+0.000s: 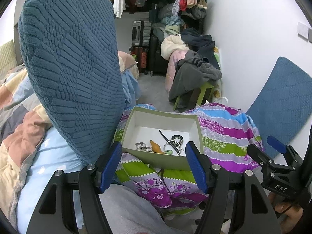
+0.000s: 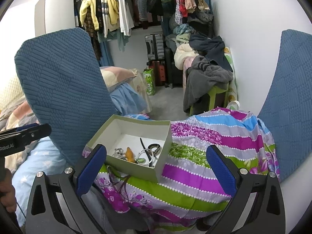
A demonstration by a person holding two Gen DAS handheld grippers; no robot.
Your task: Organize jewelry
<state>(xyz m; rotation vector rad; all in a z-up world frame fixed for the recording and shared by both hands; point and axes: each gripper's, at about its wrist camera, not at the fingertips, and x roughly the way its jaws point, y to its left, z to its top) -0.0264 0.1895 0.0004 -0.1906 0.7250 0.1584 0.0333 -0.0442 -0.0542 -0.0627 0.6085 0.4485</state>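
An open green cardboard box (image 1: 136, 155) (image 2: 134, 168) with a white inside rests on a bright striped floral cloth (image 1: 224, 134) (image 2: 204, 148). In it lie an orange pendant (image 1: 156, 147) (image 2: 129, 153), a silver chain piece (image 1: 142, 146) (image 2: 119, 152), a black patterned bangle (image 1: 177, 137) (image 2: 154, 147), a silver ring (image 1: 171, 146) (image 2: 145, 156) and a black stick (image 1: 162, 134) (image 2: 142, 143). My left gripper (image 1: 154, 167) hovers just short of the box's near wall, open, nothing between its fingers. My right gripper (image 2: 156, 169) is open too, held over the box's near corner and the cloth, empty.
A tall blue textured cushion (image 1: 72, 74) (image 2: 62, 89) stands close on the left of the box; another blue cushion (image 1: 282, 105) (image 2: 290, 101) leans on the white wall at right. Bedding lies left. Beyond are a green stool with grey clothes (image 2: 208, 81), suitcases (image 2: 155, 46) and hanging clothes.
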